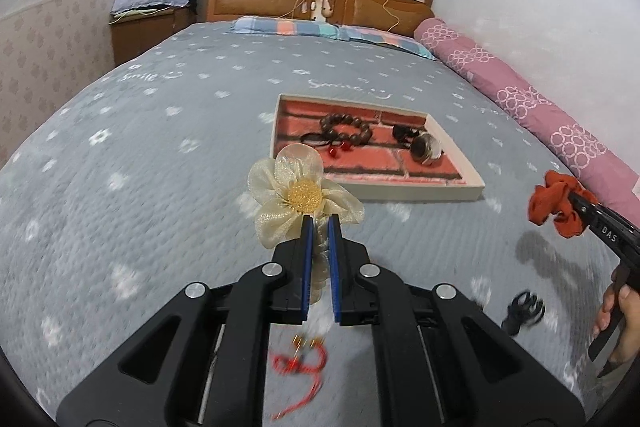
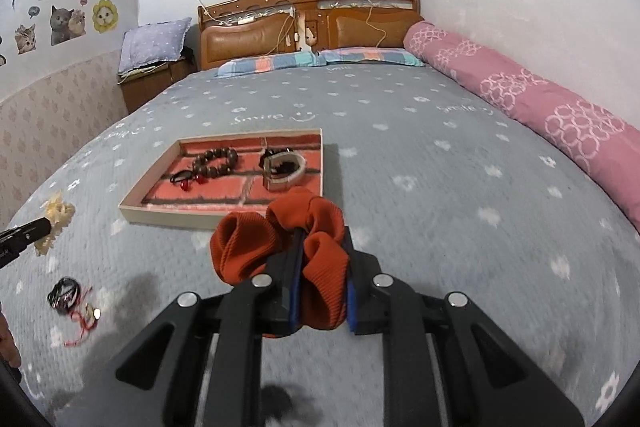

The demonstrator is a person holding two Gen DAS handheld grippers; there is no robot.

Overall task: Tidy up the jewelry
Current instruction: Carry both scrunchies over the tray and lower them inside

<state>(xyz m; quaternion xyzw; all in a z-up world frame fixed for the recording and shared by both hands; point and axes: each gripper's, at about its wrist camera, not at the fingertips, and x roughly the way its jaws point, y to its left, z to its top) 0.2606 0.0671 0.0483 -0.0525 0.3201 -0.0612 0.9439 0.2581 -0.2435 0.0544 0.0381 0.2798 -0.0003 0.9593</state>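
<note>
My left gripper (image 1: 320,221) is shut on a cream organza flower hair piece (image 1: 294,193) with a gold bead centre, held above the bedspread. My right gripper (image 2: 320,231) is shut on a rust-orange scrunchie (image 2: 276,239); the left wrist view shows that scrunchie (image 1: 550,203) at the far right. Ahead on the bed lies a shallow tray (image 1: 424,193) with a red brick-pattern lining, its rim also in the right wrist view (image 2: 160,215). In it are a brown bead bracelet (image 1: 346,131), a small red-bead piece (image 1: 340,149) and a round silver item (image 1: 426,147).
A black hair tie (image 1: 522,309) and a red string bracelet (image 1: 298,359) lie loose on the grey flowered bedspread (image 1: 140,187) near me. A pink rolled quilt (image 2: 540,107) runs along the right wall. Pillows and a wooden headboard (image 2: 308,23) are at the far end.
</note>
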